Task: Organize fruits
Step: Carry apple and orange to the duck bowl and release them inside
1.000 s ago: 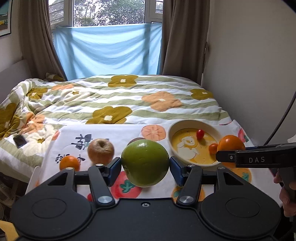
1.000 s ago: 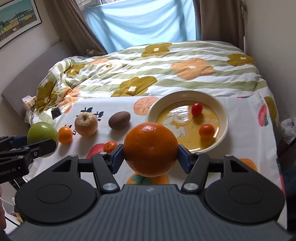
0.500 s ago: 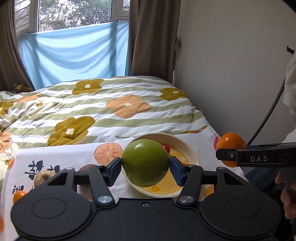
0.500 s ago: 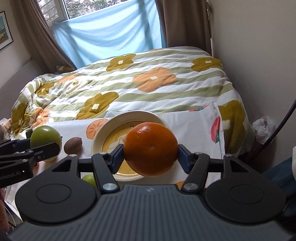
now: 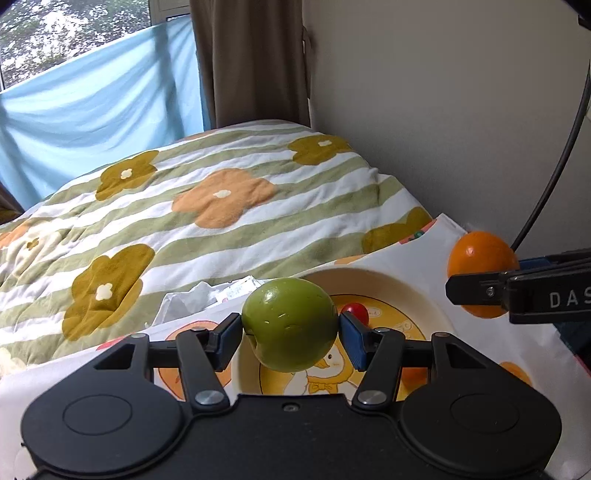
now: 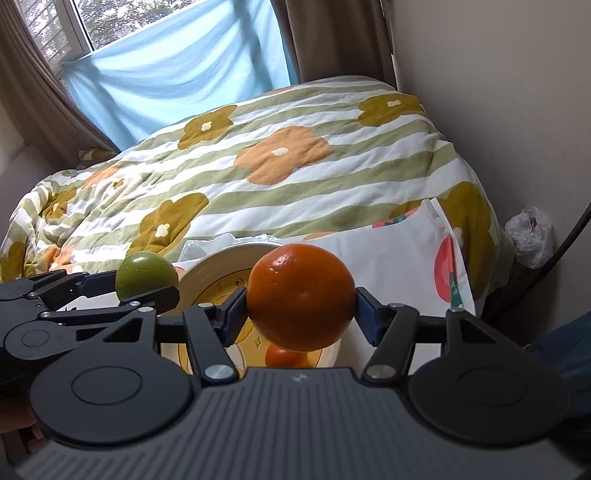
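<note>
Beyond the jaws a bed under a striped flowered quilt; behind it a daylit window, blue cloth, brown curtains; beige wall rightward.

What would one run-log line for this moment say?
left gripper: shut on green fruit | right gripper: shut on orange | both above bowl | bowl: cherry tomato inside

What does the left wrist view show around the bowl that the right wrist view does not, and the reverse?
Left wrist only: a red cherry tomato in the bowl, beside the left gripper.

Right wrist only: a crumpled plastic bag by the wall and a window frame.

Both: the green apple clamped in the left gripper, the orange clamped in the right gripper, the cream bowl with its yellow cartoon print, the floral quilt and the blue cloth.
</note>
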A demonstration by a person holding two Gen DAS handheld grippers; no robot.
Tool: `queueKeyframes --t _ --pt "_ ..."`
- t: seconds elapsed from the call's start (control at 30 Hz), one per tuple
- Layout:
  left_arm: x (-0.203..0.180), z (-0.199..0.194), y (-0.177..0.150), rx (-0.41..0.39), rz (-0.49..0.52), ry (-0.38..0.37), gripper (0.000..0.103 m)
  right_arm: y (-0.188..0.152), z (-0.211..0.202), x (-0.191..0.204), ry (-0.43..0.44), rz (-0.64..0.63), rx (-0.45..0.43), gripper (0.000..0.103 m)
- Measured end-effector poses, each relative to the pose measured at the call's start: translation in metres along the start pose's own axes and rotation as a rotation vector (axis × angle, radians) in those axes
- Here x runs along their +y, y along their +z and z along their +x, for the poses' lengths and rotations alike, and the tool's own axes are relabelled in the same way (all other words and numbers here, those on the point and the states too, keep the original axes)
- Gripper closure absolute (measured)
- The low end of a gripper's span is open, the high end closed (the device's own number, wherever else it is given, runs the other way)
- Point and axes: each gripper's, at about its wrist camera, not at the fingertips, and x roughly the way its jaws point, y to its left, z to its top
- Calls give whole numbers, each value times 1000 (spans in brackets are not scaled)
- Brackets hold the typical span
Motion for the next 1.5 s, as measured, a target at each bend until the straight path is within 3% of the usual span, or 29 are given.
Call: queueKeyframes --t 0.17,0.43,0.57,0.63,0.73,0.77,1.13,1.5 --pt "1 39 -2 60 97 -33 41 3 19 -5 -8 41 12 27" --pt "-9 64 -11 117 195 -70 41 4 36 -14 -31 80 35 27" --pt "-17 68 -12 104 252 -55 41 4 38 -15 -37 80 44 27" --pt "-17 68 -10 106 247 -70 38 4 37 -16 -38 81 45 27" --pt "-13 57 -7 60 229 -70 6 4 35 -17 -33 80 40 27" --pt "-13 51 -7 38 225 -71 4 4 34 -18 -31 78 37 27" --pt "1 27 -17 50 159 -74 3 2 42 -13 -2 15 71 27" --pt "26 6 -33 53 38 -22 3 -10 67 21 -5 -194 56 27"
